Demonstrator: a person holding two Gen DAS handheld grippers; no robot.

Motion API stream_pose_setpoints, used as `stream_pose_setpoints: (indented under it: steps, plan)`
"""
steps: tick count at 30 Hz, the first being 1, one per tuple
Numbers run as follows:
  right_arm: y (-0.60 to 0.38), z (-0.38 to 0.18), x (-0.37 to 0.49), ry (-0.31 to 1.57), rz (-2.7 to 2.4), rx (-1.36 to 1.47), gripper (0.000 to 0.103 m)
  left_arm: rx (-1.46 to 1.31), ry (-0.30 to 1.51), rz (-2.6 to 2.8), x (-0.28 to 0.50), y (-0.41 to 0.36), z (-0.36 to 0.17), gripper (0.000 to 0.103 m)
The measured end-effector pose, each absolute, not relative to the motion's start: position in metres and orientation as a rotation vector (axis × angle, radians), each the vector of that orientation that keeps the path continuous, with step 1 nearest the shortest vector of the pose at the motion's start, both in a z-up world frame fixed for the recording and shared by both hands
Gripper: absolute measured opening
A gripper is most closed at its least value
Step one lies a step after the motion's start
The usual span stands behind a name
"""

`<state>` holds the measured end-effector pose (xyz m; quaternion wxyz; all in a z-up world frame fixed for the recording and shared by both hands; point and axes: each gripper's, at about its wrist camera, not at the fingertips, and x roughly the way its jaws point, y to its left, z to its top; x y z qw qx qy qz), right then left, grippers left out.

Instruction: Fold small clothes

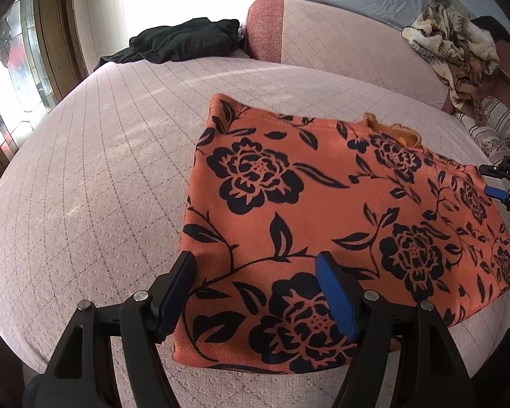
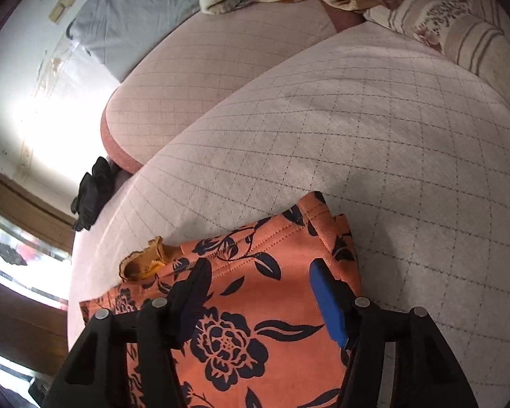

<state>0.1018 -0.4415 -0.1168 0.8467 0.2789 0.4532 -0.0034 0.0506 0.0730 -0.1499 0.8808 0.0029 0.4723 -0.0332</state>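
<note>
Left wrist view: both hand-held grippers, left and right, hover with jaws wide over the soft, light orange floral fleece garment, folded near the quilted pink bed's front edge; corners offer best hold.

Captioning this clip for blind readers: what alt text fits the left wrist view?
An orange garment with black flowers lies folded flat on a pink quilted bed, the left gripper open over its near edge. Dark clothes sit behind.
</note>
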Motion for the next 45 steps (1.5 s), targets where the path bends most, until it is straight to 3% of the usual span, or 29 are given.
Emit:
stream_pose_setpoints:
  steps: [3, 7, 9, 12, 14, 17, 20, 25, 37, 45]
  plan:
    - [-0.455, -0.138, 0.106, 1.024, -0.074, 0.645, 0.059, 0.057, 0.980, -0.059, 0.048, 0.071, -0.147, 0.075]
    - [-0.430, -0.092, 0.085, 0.911, 0.007, 0.567, 0.060, 0.032, 0.885, -0.095, 0.029, 0.076, -0.121, 0.075]
    - [-0.418, -0.083, 0.070, 0.897, 0.070, 0.573, 0.066, 0.021, 0.900, -0.112, 0.026, 0.078, -0.128, 0.075]
    - [-0.410, -0.108, 0.058, 0.983, 0.063, 0.551, 0.066, 0.010, 1.019, -0.073, 0.035, 0.083, -0.159, 0.076]
    - [-0.420, -0.139, 0.053, 1.067, 0.022, 0.627, 0.063, -0.011, 1.007, -0.067, 0.032, 0.085, -0.151, 0.076]
    - [-0.414, -0.113, 0.034, 0.987, 0.027, 0.600, 0.064, 0.011, 0.899, -0.086, 0.019, 0.084, -0.128, 0.076]
    - [-0.403, -0.092, 0.013, 0.926, 0.050, 0.555, 0.066, 0.010, 0.930, -0.087, 0.016, 0.083, -0.131, 0.076]
    - [-0.398, -0.094, -0.019, 0.909, 0.023, 0.566, 0.066, -0.013, 0.913, -0.102, -0.001, 0.083, -0.119, 0.076]
    - [-0.334, -0.086, -0.084, 0.608, -0.040, 0.293, 0.069, 0.041, 0.925, -0.164, -0.061, 0.056, -0.107, 0.076]
    - [-0.339, -0.091, -0.085, 0.604, -0.022, 0.327, 0.072, 0.093, 0.903, -0.192, -0.076, 0.037, -0.099, 0.076]
